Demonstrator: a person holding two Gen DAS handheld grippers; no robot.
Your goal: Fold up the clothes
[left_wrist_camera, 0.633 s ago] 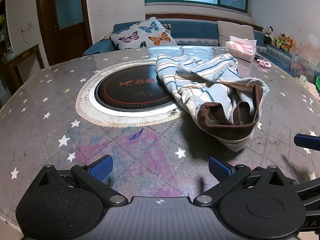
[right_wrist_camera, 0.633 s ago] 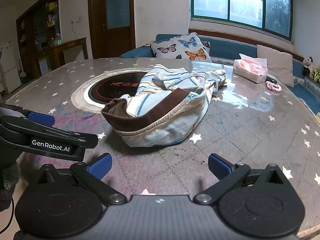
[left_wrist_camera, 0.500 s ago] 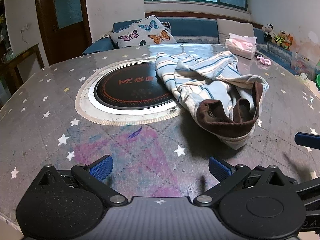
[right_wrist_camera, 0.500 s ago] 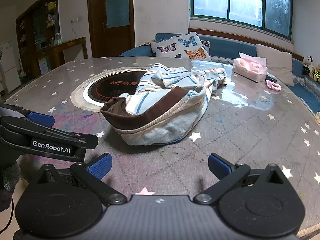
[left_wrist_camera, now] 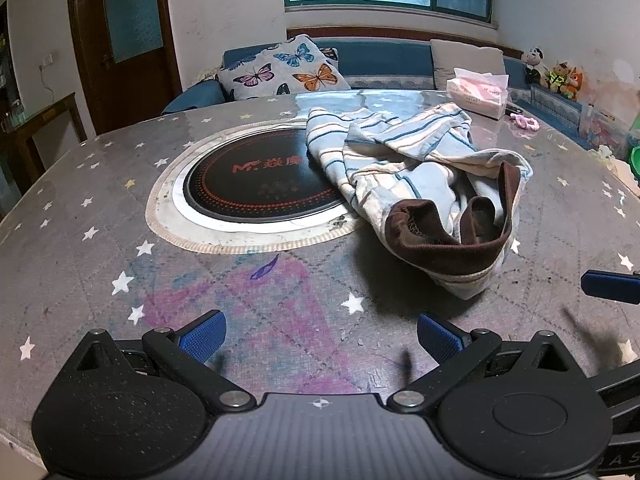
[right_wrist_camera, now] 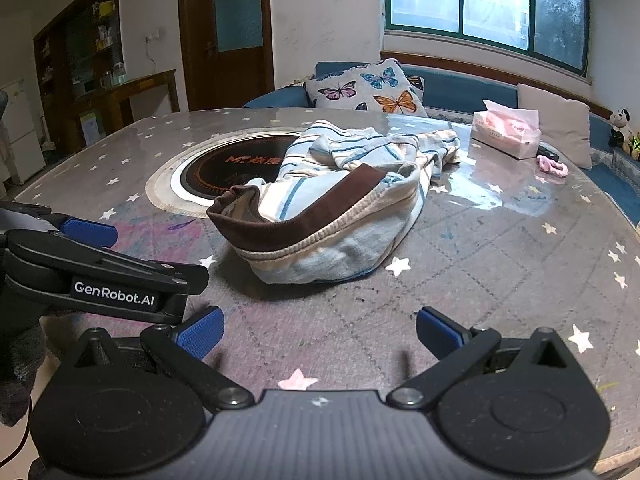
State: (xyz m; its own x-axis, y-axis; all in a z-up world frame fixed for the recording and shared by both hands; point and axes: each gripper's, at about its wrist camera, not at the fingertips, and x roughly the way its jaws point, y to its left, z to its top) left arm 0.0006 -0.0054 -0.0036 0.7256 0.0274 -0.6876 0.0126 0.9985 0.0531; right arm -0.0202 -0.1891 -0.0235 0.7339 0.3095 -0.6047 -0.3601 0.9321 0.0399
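A crumpled garment [left_wrist_camera: 424, 176] in pale blue and cream stripes, with a brown waistband, lies in a heap on the round table [left_wrist_camera: 80, 208]; part of it overlaps the black round hotplate [left_wrist_camera: 256, 176]. The same garment [right_wrist_camera: 340, 200] fills the middle of the right wrist view. My left gripper [left_wrist_camera: 318, 334] hovers over the near table edge, open and empty, short of the garment. My right gripper [right_wrist_camera: 318, 332] is likewise open and empty, in front of the waistband. The left gripper's body [right_wrist_camera: 100, 276] shows at the left of the right wrist view.
A pink tissue box [left_wrist_camera: 478, 94] and a pink hair tie [left_wrist_camera: 526, 121] sit at the table's far right. Behind stands a blue sofa with a butterfly cushion [left_wrist_camera: 284, 70] and a grey pillow [left_wrist_camera: 466, 60]. A wooden door [left_wrist_camera: 120, 36] is at the back left.
Both views have tipped slightly, so the garment sits a little lower in the pictures. Both grippers stay open and the garment has not moved.
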